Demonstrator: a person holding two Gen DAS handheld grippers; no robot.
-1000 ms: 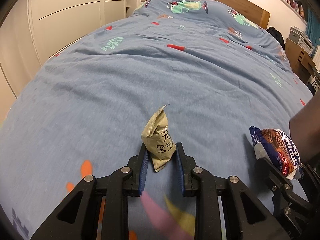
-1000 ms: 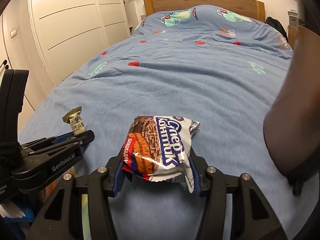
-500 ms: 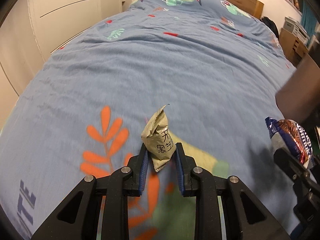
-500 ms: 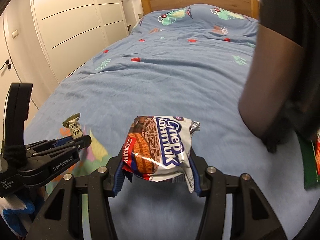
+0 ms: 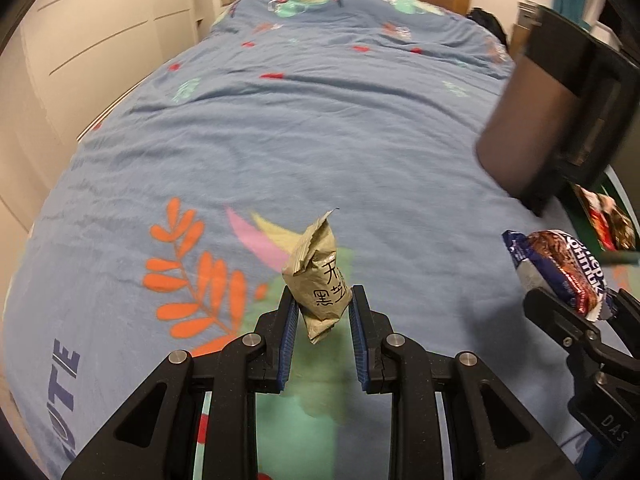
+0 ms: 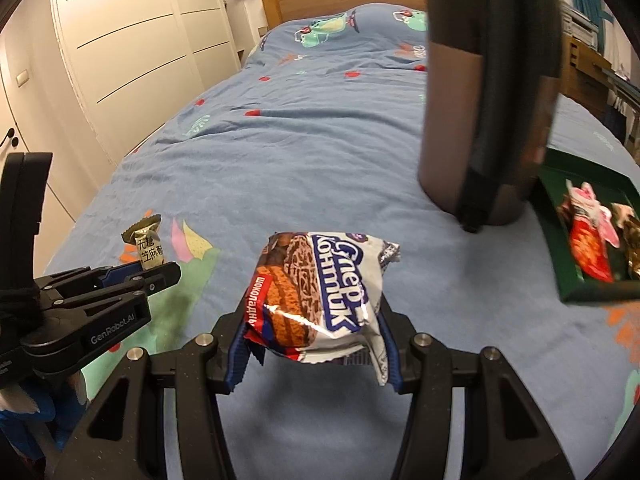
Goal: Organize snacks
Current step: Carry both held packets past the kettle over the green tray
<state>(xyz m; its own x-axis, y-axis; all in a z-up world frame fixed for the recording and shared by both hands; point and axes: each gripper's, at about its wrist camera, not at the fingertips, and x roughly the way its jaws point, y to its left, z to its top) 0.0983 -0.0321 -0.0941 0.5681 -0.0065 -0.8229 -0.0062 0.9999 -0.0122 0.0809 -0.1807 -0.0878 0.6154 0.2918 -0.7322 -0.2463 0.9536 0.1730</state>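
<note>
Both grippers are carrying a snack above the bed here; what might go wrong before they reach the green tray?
1. The small tan packet is pinched only at its lower half by the left gripper; it may slip out.
2. The cookie pack bulges above the right gripper, so the crinkly wrapper could slide.
3. A dark cylindrical object hangs beside the green tray, possibly blocking the way in.
</note>
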